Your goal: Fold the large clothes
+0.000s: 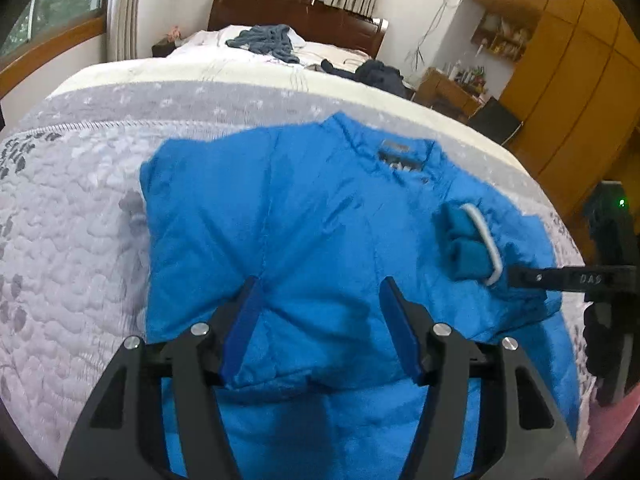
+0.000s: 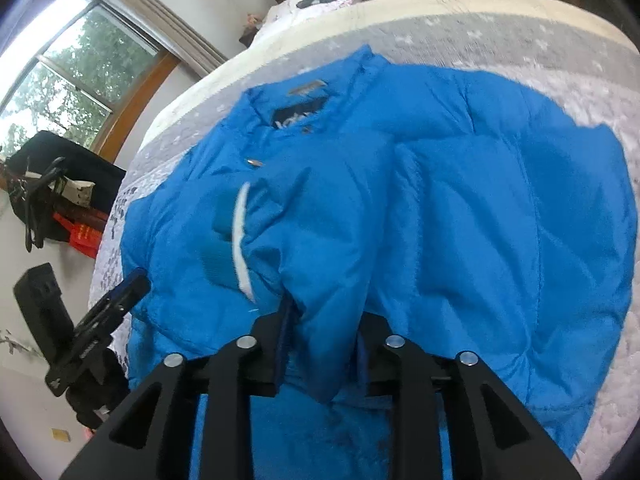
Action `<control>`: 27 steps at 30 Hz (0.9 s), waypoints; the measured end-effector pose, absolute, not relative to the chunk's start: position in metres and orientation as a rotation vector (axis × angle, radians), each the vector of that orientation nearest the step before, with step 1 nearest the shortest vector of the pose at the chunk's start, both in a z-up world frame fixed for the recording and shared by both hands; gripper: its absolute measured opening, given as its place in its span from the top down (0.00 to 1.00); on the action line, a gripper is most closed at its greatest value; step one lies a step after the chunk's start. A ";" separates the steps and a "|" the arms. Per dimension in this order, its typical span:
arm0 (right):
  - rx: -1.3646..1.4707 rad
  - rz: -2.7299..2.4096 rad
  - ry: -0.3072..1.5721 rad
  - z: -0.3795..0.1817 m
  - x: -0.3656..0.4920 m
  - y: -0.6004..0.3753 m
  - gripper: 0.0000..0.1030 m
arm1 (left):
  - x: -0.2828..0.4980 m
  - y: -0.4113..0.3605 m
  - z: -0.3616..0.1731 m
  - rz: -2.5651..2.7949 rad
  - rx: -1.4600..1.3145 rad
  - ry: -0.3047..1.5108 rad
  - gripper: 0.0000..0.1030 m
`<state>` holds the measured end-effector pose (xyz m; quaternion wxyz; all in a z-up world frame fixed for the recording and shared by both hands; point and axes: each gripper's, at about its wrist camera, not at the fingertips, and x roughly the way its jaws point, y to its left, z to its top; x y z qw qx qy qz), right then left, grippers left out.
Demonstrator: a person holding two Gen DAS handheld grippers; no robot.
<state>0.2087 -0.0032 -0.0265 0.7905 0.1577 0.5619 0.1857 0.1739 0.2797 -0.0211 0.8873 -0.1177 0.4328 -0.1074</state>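
Both grippers work over a blue jacket [image 1: 304, 216] spread on a quilted bed [image 1: 72, 208]. Largest first: the bed fills the scene, grey-white quilt near, more clothes [image 1: 264, 42] heaped at the far end. The jacket lies across the near part, collar and dark label [image 1: 402, 156] toward the far side, body puffed and stitched in panels. It looks padded, soft and light, with a slick shell, so I judge it will spring back from a crease and slide in a shallow pinch. The left gripper [image 1: 320, 320] stands with its jaws wide apart over the near hem, fabric between them but not pinched. The right gripper [image 2: 324, 344] appears closed on a thick fold of sleeve [image 2: 316, 264], though the cloth hides the pads. Smallest, the sleeve's knit cuff [image 1: 466, 242], teal with a white band, lies on the right chest. Seams, hem and cuff look the firmest places to grasp; a deep bite through both layers should hold better than a pinch of loose shell.
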 end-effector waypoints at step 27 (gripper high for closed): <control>-0.211 0.155 1.123 -0.009 0.214 0.097 0.70 | 0.164 0.291 -0.021 -0.142 -0.182 0.882 0.36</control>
